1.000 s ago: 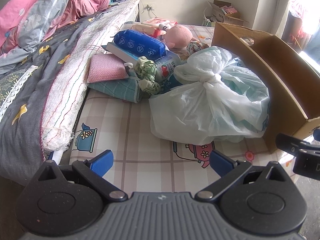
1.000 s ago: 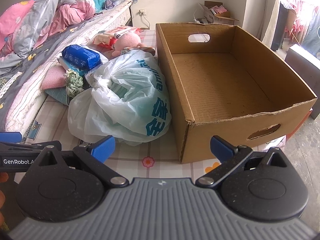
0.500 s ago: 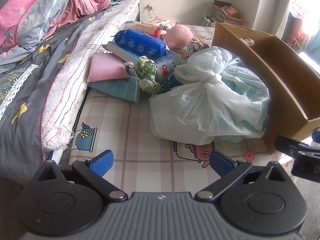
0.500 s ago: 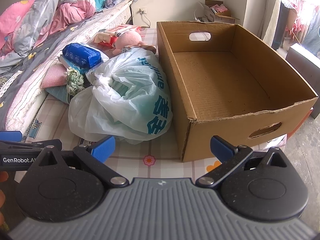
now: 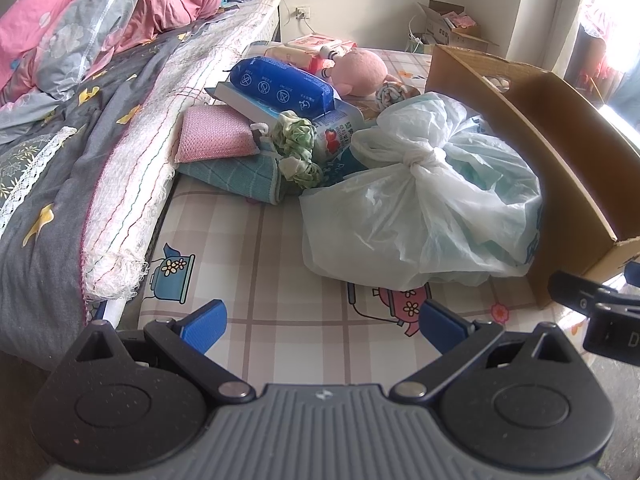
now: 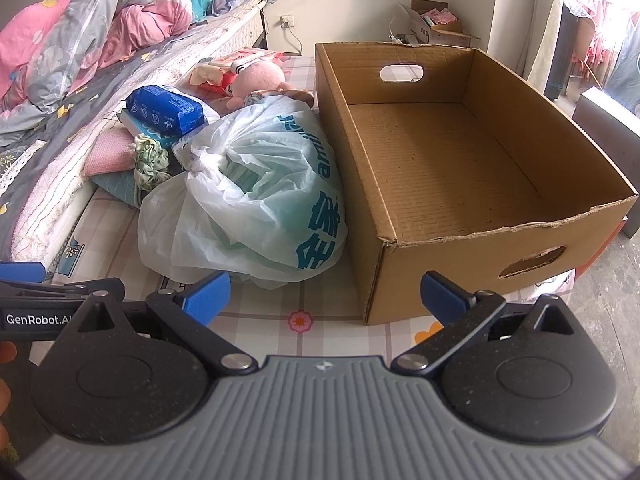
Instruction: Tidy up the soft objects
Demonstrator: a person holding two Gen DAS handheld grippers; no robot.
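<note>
Checked, cartoon-printed mat (image 5: 280, 240) beside a bed draped in grey quilt (image 5: 48, 168). Knotted, crinkly white plastic bag (image 6: 256, 200) against an open corrugated cardboard box (image 6: 460, 168). Behind it: pink plush toy (image 5: 360, 70), blue glossy pack (image 5: 284, 88), folded pink cloth (image 5: 214, 134). Left tool (image 5: 322, 322) and right tool (image 6: 324, 296) both spread wide, holding nothing.

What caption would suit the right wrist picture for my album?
Open right claw faces an empty cardboard box beside a knotted plastic bag.

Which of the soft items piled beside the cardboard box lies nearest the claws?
The knotted white plastic bag: it sits at the front of the pile against the cardboard box, while the pink plush toy lies far behind.
</note>
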